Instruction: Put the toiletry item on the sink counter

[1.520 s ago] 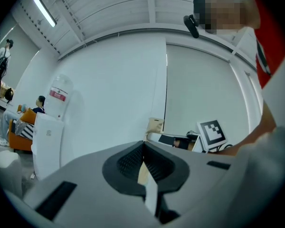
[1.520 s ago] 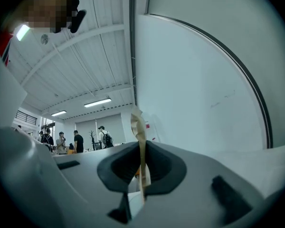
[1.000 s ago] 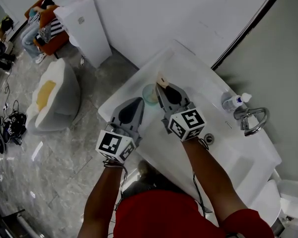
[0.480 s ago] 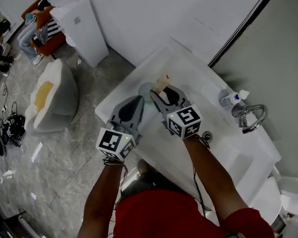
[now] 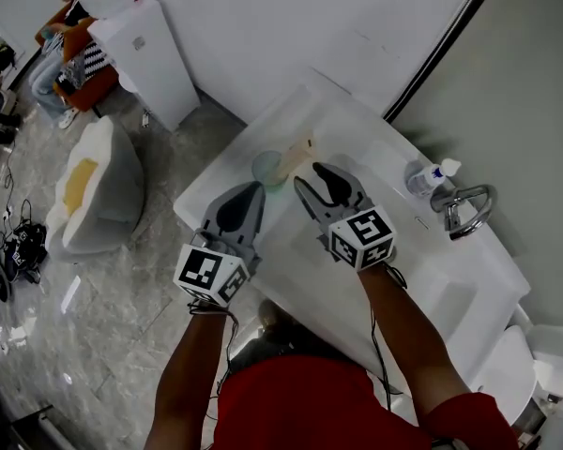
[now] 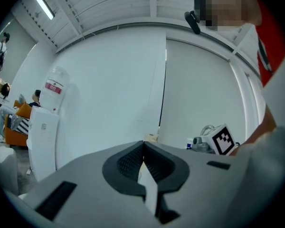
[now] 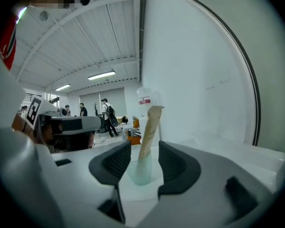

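Right gripper (image 7: 145, 152) first: its jaws are opening and stand wide apart, with the pads touching nothing. Straight ahead through the gap sits the pale green cup (image 7: 141, 169). In it is the toiletry item (image 7: 150, 127), a tan sachet standing on end and tilted a little.

In the head view the cup sits just beyond the jaw tips and a touch to their left. It is clear of both pads and stands on the sink counter (image 5: 357, 129) near its left end.

Over to the left gripper (image 6: 143, 145): jaws pressed together, nothing between them. It hangs over the counter's front left corner, with its marker cube out past the front edge above the grey floor (image 5: 122, 298). The two grippers are apart, with a strip of bare counter between them.

Edges: the counter's left edge runs near the cup, and the back edge lies along the wall (image 5: 291, 26) behind it.

Open room lies to the right. A long bare stretch of white counter runs to the bottle (image 5: 424, 178) and the faucet (image 5: 469, 209), both well apart from the cup.

Off the counter to the left, a white water dispenser (image 5: 145, 50) stands against the wall. A pale armchair (image 5: 98, 190) sits on the floor. Both are well clear of the grippers.
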### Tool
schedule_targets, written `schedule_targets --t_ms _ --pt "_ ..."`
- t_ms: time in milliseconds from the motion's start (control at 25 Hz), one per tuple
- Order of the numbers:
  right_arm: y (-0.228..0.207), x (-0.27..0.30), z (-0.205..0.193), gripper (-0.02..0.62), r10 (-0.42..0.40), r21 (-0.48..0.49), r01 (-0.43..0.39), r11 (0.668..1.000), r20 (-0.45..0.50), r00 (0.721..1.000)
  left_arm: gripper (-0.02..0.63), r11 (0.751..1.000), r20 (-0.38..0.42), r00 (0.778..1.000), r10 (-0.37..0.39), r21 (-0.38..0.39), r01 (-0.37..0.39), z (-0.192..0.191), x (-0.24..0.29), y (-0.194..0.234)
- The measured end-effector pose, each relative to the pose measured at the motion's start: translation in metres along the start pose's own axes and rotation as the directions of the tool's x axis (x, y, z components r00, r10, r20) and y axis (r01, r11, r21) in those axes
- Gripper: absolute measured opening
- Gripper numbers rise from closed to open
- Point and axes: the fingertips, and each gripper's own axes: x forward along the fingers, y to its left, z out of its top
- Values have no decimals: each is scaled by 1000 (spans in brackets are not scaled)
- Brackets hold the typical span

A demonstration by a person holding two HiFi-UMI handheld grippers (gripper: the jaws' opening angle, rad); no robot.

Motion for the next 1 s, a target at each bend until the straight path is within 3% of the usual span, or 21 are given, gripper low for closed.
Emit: schedule_targets --t_ms 280,560,1000 --pt "49 -49 27 167 110 -2 -110 994 94 990 17 999 24 999 -29 22 28 15 -25 -28" --pt "113 -95 64 59 196 -29 -194 981 195 961 17 999 68 997 -45 9 45 42 -62 -63" --pt "150 -129 71 28 227 -54 -221 974 223 948 17 997 82 994 -77 34 75 50 -100 -110"
